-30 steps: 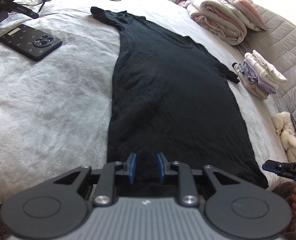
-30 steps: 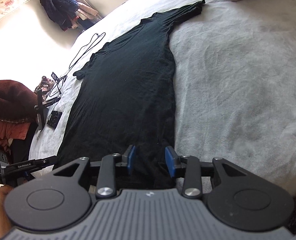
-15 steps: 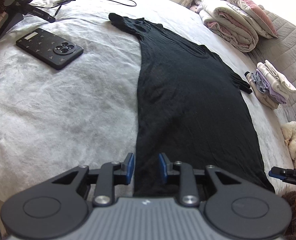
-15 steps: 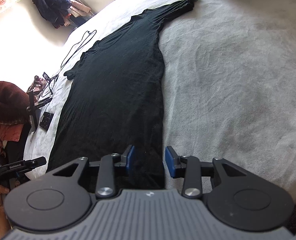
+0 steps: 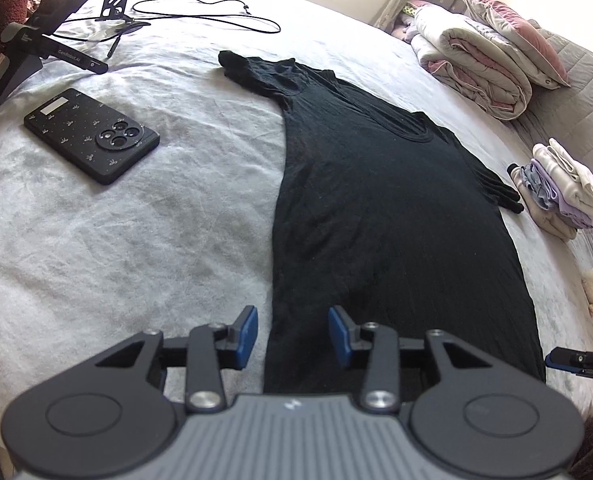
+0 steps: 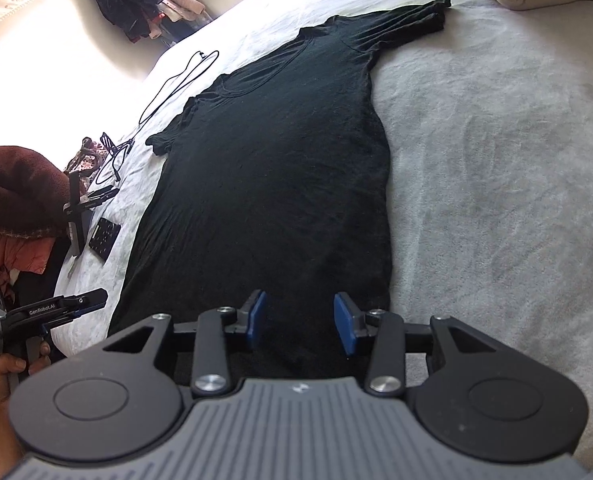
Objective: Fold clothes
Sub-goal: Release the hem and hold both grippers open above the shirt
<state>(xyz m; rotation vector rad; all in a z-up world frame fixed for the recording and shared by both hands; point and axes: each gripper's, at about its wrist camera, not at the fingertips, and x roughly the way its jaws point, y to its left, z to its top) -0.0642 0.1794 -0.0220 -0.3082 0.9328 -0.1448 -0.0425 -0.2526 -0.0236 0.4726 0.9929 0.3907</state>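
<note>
A wide bed (image 5: 116,240) under a pale grey cover is filling the room; daylight is pouring in at eleven o'clock, probably washing out the wall (image 6: 56,60).

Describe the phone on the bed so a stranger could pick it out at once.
Start at the grey-white bed with the black T-shirt spread flat on it. Left of the shirt in the left wrist view lies the phone, face down. Unlike the cable and stand beyond, it is a flat black slab with a round camera cluster.

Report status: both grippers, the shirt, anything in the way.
Left gripper and right gripper opening, holding nothing, at the hem. Black T-shirt flat on the bed, unfolded. Phone beside it, apart, not in the way.
</note>
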